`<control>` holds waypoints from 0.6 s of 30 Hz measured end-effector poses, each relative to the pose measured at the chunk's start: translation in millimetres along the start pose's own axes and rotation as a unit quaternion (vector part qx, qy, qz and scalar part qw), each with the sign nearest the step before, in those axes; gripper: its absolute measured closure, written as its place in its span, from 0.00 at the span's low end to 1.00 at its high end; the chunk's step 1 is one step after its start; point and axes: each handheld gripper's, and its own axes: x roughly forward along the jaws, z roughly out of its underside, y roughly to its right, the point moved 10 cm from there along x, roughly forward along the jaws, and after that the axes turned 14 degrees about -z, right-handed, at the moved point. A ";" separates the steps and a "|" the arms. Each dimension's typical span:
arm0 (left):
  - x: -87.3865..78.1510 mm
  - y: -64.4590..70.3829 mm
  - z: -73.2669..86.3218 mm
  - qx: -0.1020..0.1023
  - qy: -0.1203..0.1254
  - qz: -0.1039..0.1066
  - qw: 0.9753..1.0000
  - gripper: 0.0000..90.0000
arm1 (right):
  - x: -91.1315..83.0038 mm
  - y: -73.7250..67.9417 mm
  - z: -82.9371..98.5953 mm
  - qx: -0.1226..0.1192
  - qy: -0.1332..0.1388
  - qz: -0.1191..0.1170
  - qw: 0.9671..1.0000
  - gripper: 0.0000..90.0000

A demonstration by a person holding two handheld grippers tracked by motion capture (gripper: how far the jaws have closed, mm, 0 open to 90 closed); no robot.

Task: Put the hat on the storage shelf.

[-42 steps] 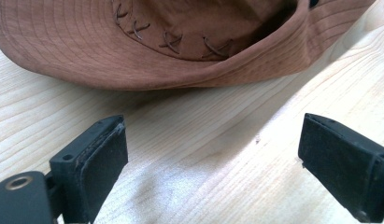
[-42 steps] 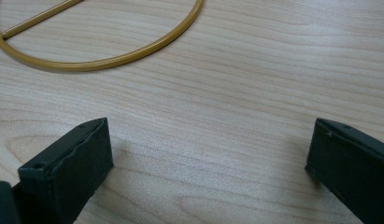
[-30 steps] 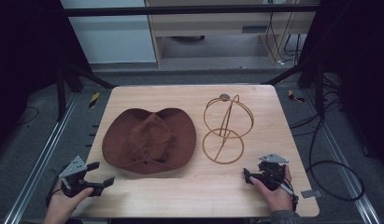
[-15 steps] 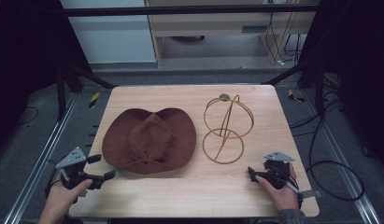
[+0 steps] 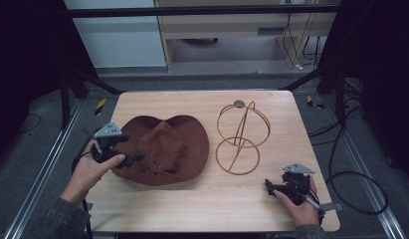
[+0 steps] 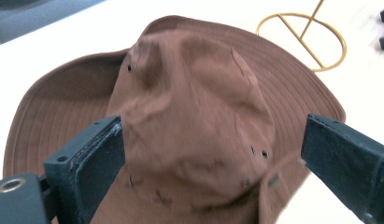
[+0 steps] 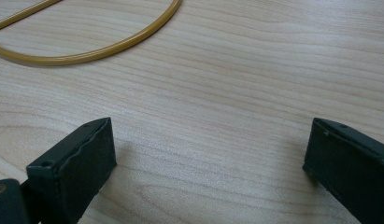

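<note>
A brown wide-brimmed hat (image 5: 164,149) lies crown up on the left half of the wooden table (image 5: 202,209). My left gripper (image 5: 131,158) hovers over the hat's left brim, open, its jaws spread on either side of the crown (image 6: 194,116) with nothing held. A gold wire hat stand (image 5: 240,134) stands to the right of the hat; its base ring (image 7: 87,44) lies flat on the wood. My right gripper (image 5: 269,187) rests low near the front right corner, open over bare wood (image 7: 208,140).
Dark floor, metal rails and cables surround the table. A cable (image 5: 351,184) loops on the floor at the right. A shelf unit (image 5: 227,30) stands beyond the far edge.
My left gripper has moved up and right from the front left corner to above the hat's left brim. The right gripper has shifted slightly toward the front edge.
</note>
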 end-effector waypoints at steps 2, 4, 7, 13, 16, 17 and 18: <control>4.9 -2.0 -5.7 -0.006 -0.006 0.003 1.000 0.06 | -0.1 0.9 0.3 -0.001 -0.001 0.002 1.000 0.02; 8.9 -5.1 -10.5 -0.007 -0.015 0.001 1.000 0.06 | -0.3 1.8 0.8 -0.001 -0.003 0.003 1.000 0.02; 11.9 -9.0 -17.4 -0.006 -0.023 -0.002 1.000 0.06 | -0.5 2.7 1.2 -0.001 -0.004 0.004 1.000 0.02; 14.0 -14.5 -33.5 -0.003 -0.027 -0.012 1.000 0.07 | -0.5 2.8 1.4 0.000 -0.005 0.005 1.000 0.02; 19.6 -12.4 -41.8 0.004 -0.034 -0.014 0.999 0.07 | -0.6 2.9 1.4 0.000 -0.005 0.005 1.000 0.02; 21.6 -12.0 -43.3 0.009 -0.035 -0.015 0.999 0.07 | -0.6 2.9 1.4 0.000 -0.005 0.005 1.000 0.02; 24.7 -10.4 -45.2 0.010 -0.038 -0.015 0.999 0.07 | -0.6 3.0 1.4 0.000 -0.005 0.005 1.000 0.02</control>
